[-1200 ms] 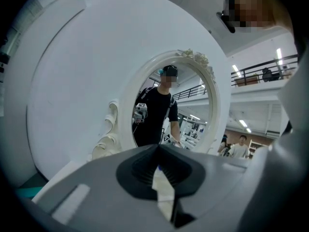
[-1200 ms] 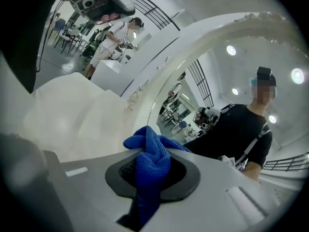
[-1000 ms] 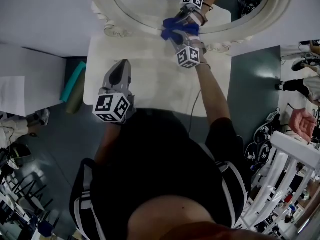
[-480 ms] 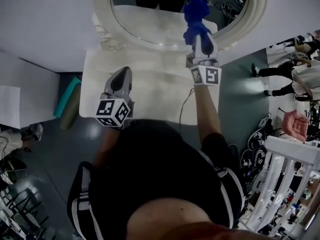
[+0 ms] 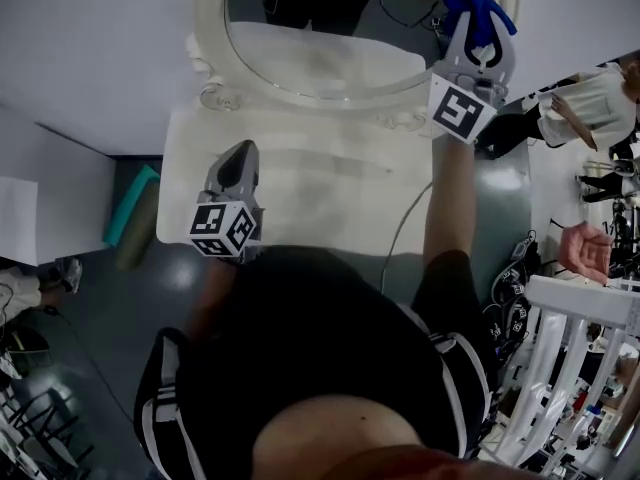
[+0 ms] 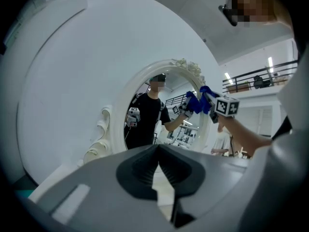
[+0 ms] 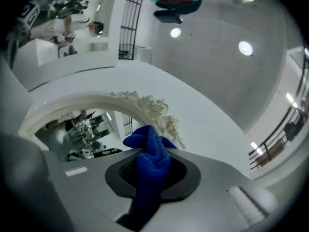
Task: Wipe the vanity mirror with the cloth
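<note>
The oval vanity mirror [image 5: 320,28] in its white ornate frame [image 5: 210,58] stands at the back of the white vanity table [image 5: 300,198]. My right gripper [image 5: 476,26] is raised to the mirror's upper right edge and shut on the blue cloth [image 5: 480,0]. In the right gripper view the cloth [image 7: 152,163] bunches out between the jaws, just below the frame's carved crest [image 7: 154,110]. The left gripper view shows the mirror [image 6: 164,110] ahead, with the cloth [image 6: 206,98] at its right rim. My left gripper [image 5: 238,156] hovers over the table's left part, shut and empty.
A teal object [image 5: 130,206] lies on the floor left of the table. A cable [image 5: 400,233] hangs from my right arm across the table's front edge. A person [image 5: 585,98] and white railings [image 5: 575,318] are on the right.
My right gripper has carried the cloth from the mirror's lower rim up and to the right, to the upper right edge. The left gripper has stayed in place.
</note>
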{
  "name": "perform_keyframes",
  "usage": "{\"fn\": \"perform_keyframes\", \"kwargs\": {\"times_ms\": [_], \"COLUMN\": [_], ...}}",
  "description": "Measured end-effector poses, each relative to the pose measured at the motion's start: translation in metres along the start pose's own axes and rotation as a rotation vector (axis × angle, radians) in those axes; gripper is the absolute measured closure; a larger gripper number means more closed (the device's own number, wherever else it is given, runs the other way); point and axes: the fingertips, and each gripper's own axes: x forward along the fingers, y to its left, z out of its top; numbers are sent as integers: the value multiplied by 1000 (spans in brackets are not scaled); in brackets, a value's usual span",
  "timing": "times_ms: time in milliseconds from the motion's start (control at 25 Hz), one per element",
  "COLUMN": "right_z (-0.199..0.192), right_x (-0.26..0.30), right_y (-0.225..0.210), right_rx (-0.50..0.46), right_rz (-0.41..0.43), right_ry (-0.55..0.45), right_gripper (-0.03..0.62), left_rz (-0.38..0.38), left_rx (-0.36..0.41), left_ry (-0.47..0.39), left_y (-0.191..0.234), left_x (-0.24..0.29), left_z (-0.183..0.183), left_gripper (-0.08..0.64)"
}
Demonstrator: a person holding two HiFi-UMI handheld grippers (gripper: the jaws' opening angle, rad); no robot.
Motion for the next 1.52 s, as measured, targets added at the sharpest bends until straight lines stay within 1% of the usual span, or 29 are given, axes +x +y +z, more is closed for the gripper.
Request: {"fn": "perform_keyframes", "kwargs": {"times_ms": [40,80,200,320,520,640,800,920,1000,1080,1280,1400,1520], "right_z": [1,1,-6,-19,-31,-42,-60,-78,-91,-105,-135,-148,-159], "right_x": [7,14,33,40,38,28,9,-8,-21,-34,-68,-94,-122], "right_y": [7,14,24,27,36,43,52,67,80,95,135,176,224], "right_rx": [-49,-78,-120,-93,-39,-41,-40,-60,-72,-63,21,51,59], "right_rz": [20,31,39,56,82,100,135,168,192,217,283,330,385], "right_ry": [27,39,72,106,94,85,100,97,99,111,149,166,185], "right_gripper": [543,543,543,544,545,545,545,545,545,545,545,545,546], "left_rz": [1,1,4,7,5,5,3,-1,-6,-11,-14,-8,8], "left_rx": [1,1,3,1,0,-2,0,1,3,5,14,19,22], "left_ry": [-2,-5,-13,-5,0,2,12,26,38,51,79,98,115], "left_y": [1,1,1,1,5,5,0,-3,-6,-7,-17,-12,-3], "left_x": [0,0,-1,1,9,10,9,12,14,16,18,13,6], "left_z": [1,3,7,5,2,1,1,-5,-9,-13,-16,-26,-40], "left_gripper": [552,552,552,552,552,552,552,552,552,552,552,552,552]}}
